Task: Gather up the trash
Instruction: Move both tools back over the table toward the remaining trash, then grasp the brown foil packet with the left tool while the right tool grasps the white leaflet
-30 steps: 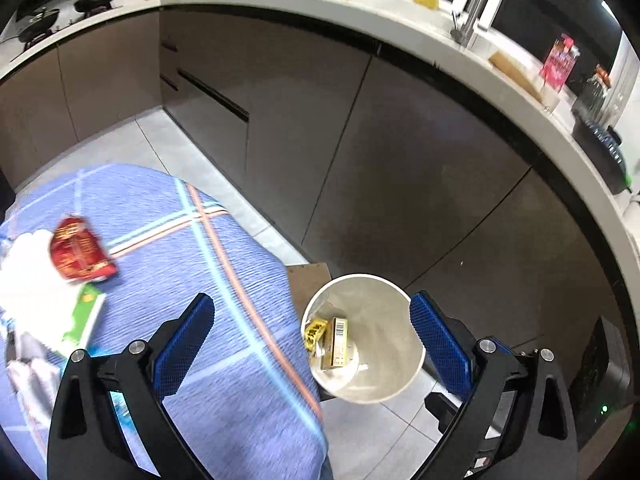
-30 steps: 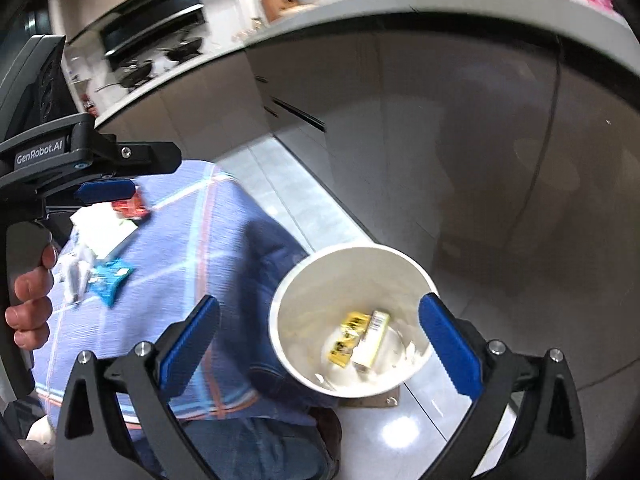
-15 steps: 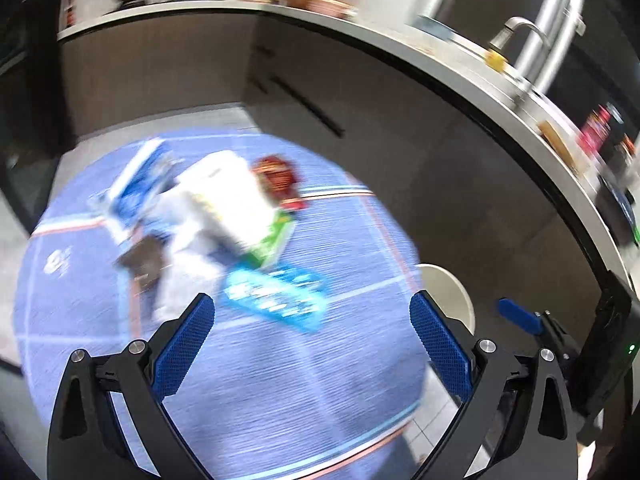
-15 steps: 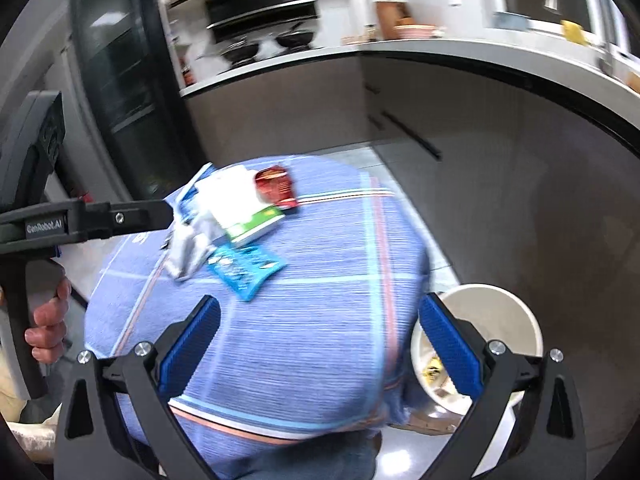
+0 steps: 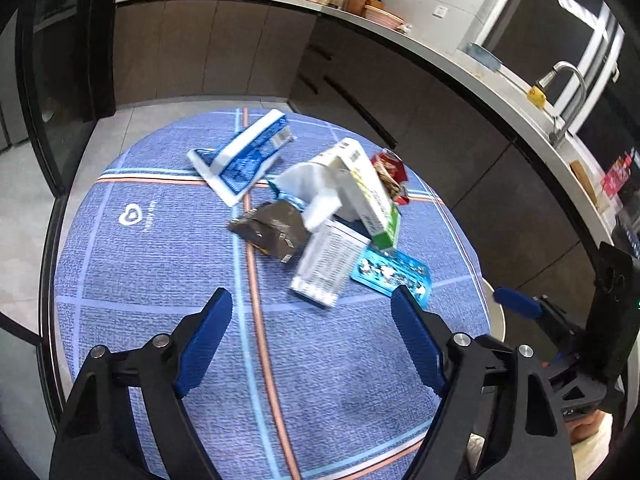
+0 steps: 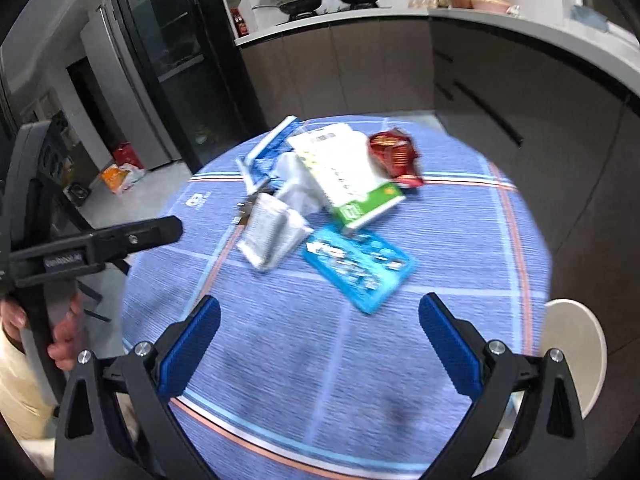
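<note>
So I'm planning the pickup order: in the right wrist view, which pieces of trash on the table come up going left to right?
Silver-white packet → light blue wrapper → red snack bag. The white bin sits beyond the table's right edge. The pieces piled behind overlap too much to order.

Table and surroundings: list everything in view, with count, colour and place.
table: one, round, blue striped cloth
green-and-white box: one, on the pile
red snack bag: one, far side of pile
cyan wrapper: one, nearest edge of pile
white printed packet: one, beside cyan wrapper
brown wrapper: one, pile's left
blue-and-white packaging: one, far left
white bin: one, past table's right edge
left gripper: black, blue pads, jaws closing, nothing between
right gripper: jaws open, empty
</note>
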Demonstrator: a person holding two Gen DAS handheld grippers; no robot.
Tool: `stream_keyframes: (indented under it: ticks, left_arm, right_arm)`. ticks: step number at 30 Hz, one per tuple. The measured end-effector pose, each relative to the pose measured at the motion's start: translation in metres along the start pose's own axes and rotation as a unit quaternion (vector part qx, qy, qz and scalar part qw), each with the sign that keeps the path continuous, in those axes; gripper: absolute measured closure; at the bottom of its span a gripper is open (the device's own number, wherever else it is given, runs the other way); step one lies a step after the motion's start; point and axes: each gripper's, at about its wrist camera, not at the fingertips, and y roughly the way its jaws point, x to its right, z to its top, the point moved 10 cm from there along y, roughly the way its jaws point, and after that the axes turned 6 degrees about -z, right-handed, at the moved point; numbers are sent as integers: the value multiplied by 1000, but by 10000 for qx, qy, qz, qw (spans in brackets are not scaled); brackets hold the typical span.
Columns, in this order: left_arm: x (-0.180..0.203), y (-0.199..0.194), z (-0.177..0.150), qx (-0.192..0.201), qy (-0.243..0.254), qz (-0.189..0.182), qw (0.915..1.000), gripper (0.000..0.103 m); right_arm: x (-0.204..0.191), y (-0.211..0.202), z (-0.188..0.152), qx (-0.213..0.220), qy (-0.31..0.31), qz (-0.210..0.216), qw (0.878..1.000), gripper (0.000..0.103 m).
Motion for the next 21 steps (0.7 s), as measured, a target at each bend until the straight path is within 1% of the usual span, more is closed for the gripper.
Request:
stream_keyframes:
  ticks: [3,5,6,8,15,16,18,19,20,21]
  left_arm:
    - [-14,-3,5,62,-87,33,9999,26]
    - [-23,-6,8,81,-144,27,9999,26]
    - [-26,-7,8,84,-157,32,9998,26]
    - [-35,-10,9,82,-194,54,9998,26]
    - [-51,-6,8,3,-311,1,9995,26]
    - [-52,-4,8,-15,-322,-6,9995,25]
    - [-51,1,8,-49,-330,-45,9994,25]
    - [-50,5,10,-76,-331,-78,9994,25]
    - [-49,7,10,-94,-335,-95,9993,25]
    - [-46,12,12,-115,-330,-151,9993,25]
  right_arm:
    - [-22,16,12,-20,-127,144,9998,6]
    - [-35,28,18,-39,-174,196,9996,14]
    - [-43,37,23,-60,-172,248,9995,16]
    - [-52,53,32,-102,-101,272,9995,26]
    - [-59,93,43,-287,136,180,9993,40]
    - [-60,97,43,-313,142,158,9993,44]
    - [-60,104,41,-386,182,143,9990,63]
    - [-59,107,39,-428,186,123,9988,87]
    - [-59,108,37,-451,179,108,9988,94]
    - [-58,108,36,-456,185,128,9987,94]
